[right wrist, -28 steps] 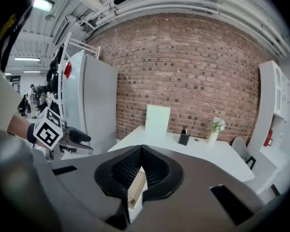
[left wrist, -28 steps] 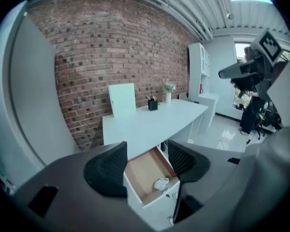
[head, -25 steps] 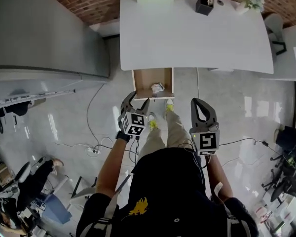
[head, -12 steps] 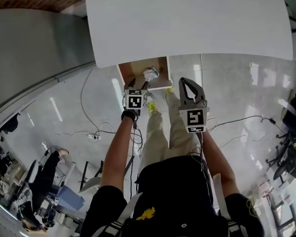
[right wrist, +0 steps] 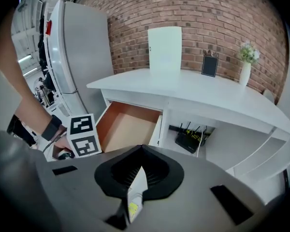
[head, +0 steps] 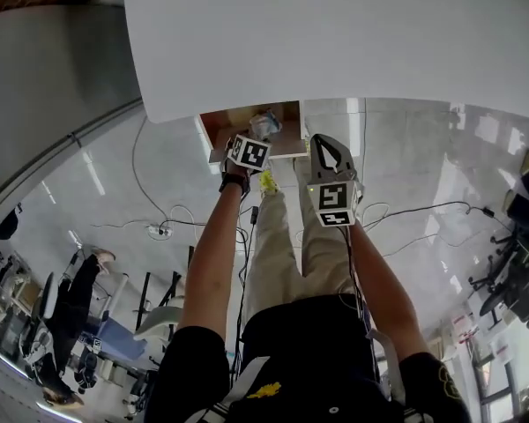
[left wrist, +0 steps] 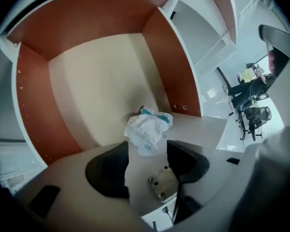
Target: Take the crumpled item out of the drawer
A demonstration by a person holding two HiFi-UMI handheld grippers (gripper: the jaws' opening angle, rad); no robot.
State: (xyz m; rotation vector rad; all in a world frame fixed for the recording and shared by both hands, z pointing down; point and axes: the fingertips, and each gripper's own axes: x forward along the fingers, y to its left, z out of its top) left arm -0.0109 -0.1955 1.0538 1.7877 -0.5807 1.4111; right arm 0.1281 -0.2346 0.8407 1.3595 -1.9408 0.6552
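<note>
Crumpled item (left wrist: pixel 148 128) sits low and centre in the left gripper view. It's a white scrunched wrapper with teal edging, and its teal lettering is too blurred to read. It lies on the pale floor of the drawer (left wrist: pixel 33 105) at the near end, closer to the right-hand brown wall than the left. Left gripper (left wrist: pixel 147 148) hangs right over it with its jaws spread wide. The wrapper's lower edge shows in the gap between the tips, and I can't tell whether they touch it. There's plenty of bare drawer floor behind it, up toward the top of the frame. In the head view the white desk (head: pixel 335 42) overhangs the back of the drawer. Right gripper (right wrist: pixel 142 149) is held off beside the drawer, its tips pressed together on nothing.
</note>
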